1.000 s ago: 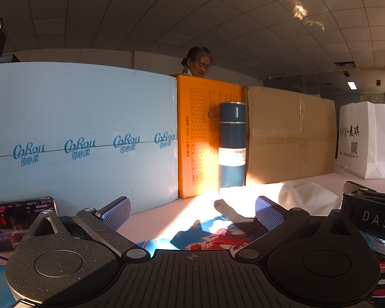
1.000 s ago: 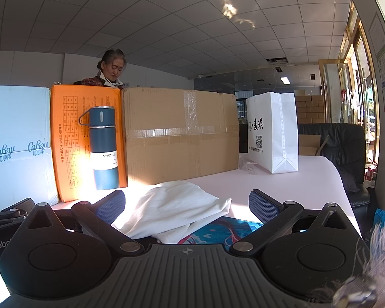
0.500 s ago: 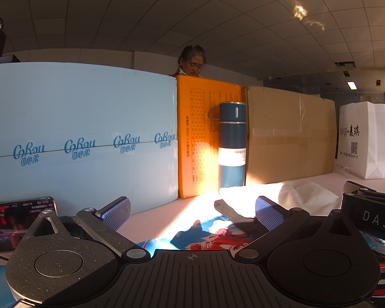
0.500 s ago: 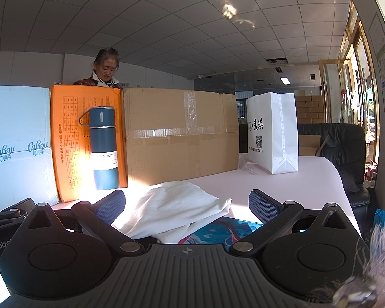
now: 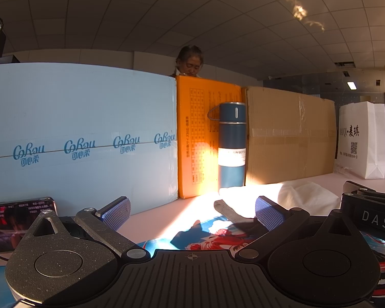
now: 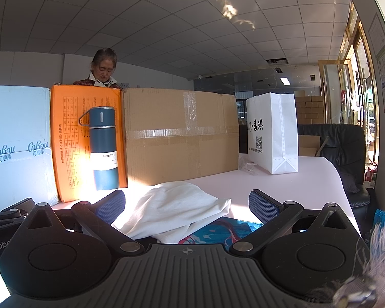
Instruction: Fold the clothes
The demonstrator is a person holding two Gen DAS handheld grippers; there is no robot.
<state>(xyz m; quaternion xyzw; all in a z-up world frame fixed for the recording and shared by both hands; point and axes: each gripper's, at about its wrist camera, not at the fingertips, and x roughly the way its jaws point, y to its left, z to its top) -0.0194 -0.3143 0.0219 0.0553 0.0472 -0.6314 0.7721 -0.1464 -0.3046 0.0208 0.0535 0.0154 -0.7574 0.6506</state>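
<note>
Crumpled white cloth (image 6: 174, 210) lies on the pale pink desk (image 6: 290, 187), partly over a colourful printed mat (image 6: 218, 231), before a blue flask (image 6: 104, 148). Left claw (image 5: 192, 211) and right claw (image 6: 187, 204) both gape wide, holding nothing

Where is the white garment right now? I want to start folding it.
The white garment lies crumpled on the table, central in the right wrist view, ahead of the open right gripper, in front of the blue bottle and cardboard box.

Blue flask (image 6: 104, 148) against orange box (image 6: 71, 138)
</note>
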